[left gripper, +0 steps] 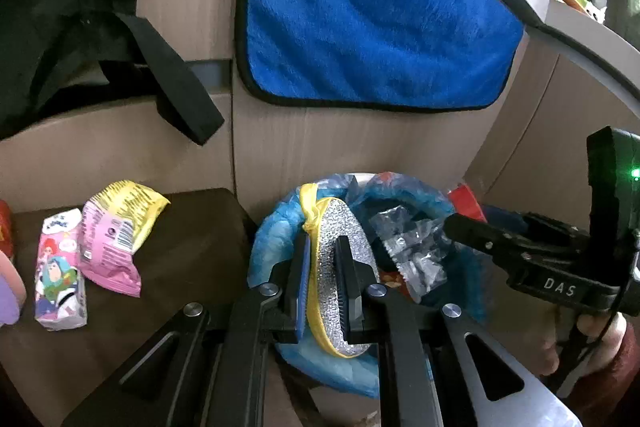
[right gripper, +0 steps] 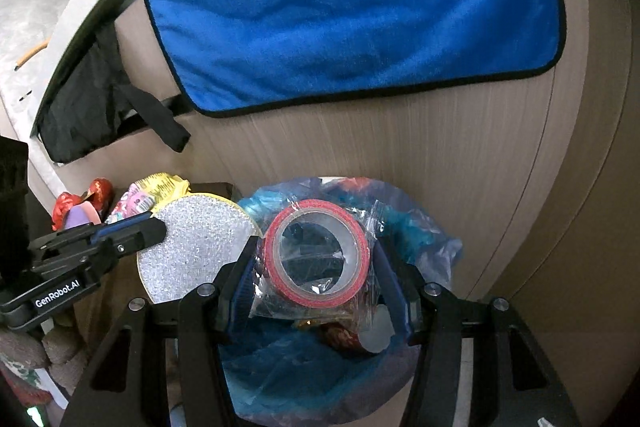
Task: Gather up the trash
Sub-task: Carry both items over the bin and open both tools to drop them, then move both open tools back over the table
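We see the left claw [left gripper: 325,281] clamped on a silver disc [left gripper: 347,251], held edge-on; the right claw [right gripper: 316,267] grips a bagged red tape roll [right gripper: 316,253], hole facing us.

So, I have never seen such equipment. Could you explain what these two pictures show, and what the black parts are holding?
There is no robot: a person carries a hand-held two-finger gripper in each hand, with a camera on each looking along its fingers. The left camera shows the left gripper shut on a silver disc with a yellow rim. The right camera shows the right gripper holding a red tape roll wrapped in clear plastic. Both hang over a bin lined with a blue bag. Beside it, snack packets lie on a brown surface. A blue towel hangs behind.
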A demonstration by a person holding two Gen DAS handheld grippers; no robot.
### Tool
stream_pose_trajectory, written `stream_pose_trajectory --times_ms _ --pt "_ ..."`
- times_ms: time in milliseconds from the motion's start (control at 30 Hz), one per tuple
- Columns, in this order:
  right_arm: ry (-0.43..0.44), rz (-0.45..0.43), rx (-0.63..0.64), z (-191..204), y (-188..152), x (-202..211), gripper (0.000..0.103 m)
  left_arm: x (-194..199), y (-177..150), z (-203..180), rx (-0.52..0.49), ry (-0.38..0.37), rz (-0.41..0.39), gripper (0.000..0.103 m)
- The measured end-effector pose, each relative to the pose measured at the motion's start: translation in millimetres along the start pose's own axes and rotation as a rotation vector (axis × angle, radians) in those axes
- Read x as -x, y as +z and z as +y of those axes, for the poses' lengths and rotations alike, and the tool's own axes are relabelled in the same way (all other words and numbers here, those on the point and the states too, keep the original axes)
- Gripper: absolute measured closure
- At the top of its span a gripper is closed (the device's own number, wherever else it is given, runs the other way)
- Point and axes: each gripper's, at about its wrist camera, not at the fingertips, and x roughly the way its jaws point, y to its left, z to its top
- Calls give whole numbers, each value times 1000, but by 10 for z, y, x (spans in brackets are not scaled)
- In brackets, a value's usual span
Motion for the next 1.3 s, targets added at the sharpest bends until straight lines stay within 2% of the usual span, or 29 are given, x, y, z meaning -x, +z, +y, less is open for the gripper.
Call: stream_pose_trajectory --times_ms 100,200,267,333,400,533,800,933,1100,1300 --pt "3 11 -2 2 -11 -46 49 -51 0 29 12 -24 20 90" --pt "2 17 0 13 -29 -53 46 -96 1 129 79 -102 29 87" --pt "-12 18 6 26 -33 -41 46 -98 1 215 124 -120 33 79" --pt "-22 18 11 33 -40 -12 44 -45 -3 270 146 -114 9 57" --pt "-24 15 11 46 -39 18 44 41 -1 325 160 -102 -21 49" --pt "-40 1 16 110 -6 128 44 263 -2 432 160 -75 -53 48" --pt "-67 -57 118 657 107 454 44 946 -175 939 182 49 -121 48" --pt "-48 -66 165 1022 167 499 43 1363 -316 1349 173 169 -154 48" --pt "6 -44 231 1586 145 398 39 1741 -523 1863 202 275 -167 48" --pt "83 7 256 2194 89 119 39 2167 -853 2523 302 378 -218 44"
